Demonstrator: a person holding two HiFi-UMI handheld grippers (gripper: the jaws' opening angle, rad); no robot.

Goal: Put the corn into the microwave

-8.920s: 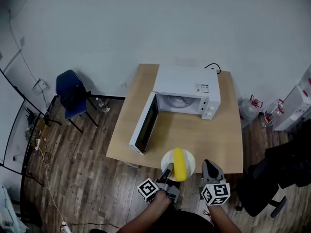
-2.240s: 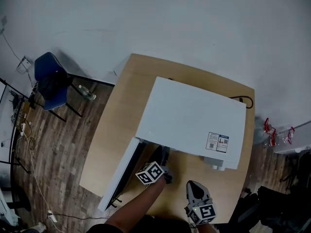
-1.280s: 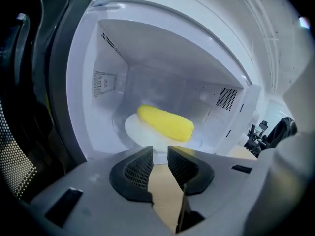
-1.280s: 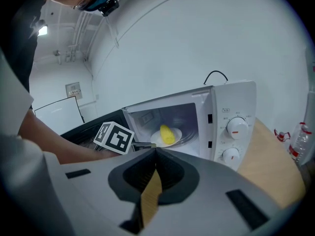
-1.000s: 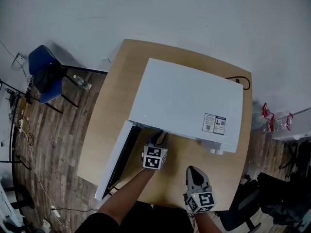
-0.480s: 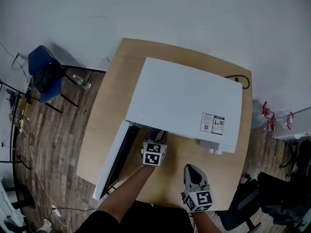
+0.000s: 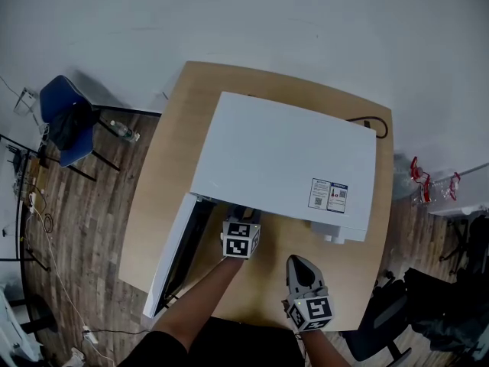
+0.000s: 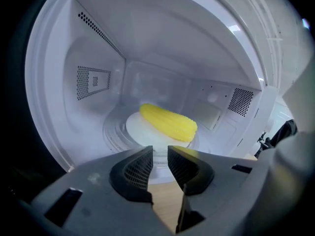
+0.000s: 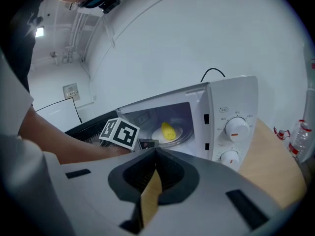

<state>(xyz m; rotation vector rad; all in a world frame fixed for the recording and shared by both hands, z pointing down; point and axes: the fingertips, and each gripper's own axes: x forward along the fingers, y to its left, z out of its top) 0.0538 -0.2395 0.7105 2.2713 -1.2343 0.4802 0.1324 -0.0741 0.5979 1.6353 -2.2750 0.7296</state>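
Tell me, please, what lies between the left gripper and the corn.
Only a bare stretch of white plate and turntable separates the left gripper from the corn, as the left gripper view shows.

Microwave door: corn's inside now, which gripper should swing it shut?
Left, probably. The left gripper is empty, jaws apart, at the microwave mouth right beside the open door; the right gripper hangs back, farther from it.

Left gripper (image 8: 160,154): grey body, black jaws with a grid texture on the inner faces.
Right gripper (image 9: 155,154): grey body, black jaw housing.
Marker cubes (image 7: 241,239): white, black square patterns, in front of the microwave (image 7: 283,159).
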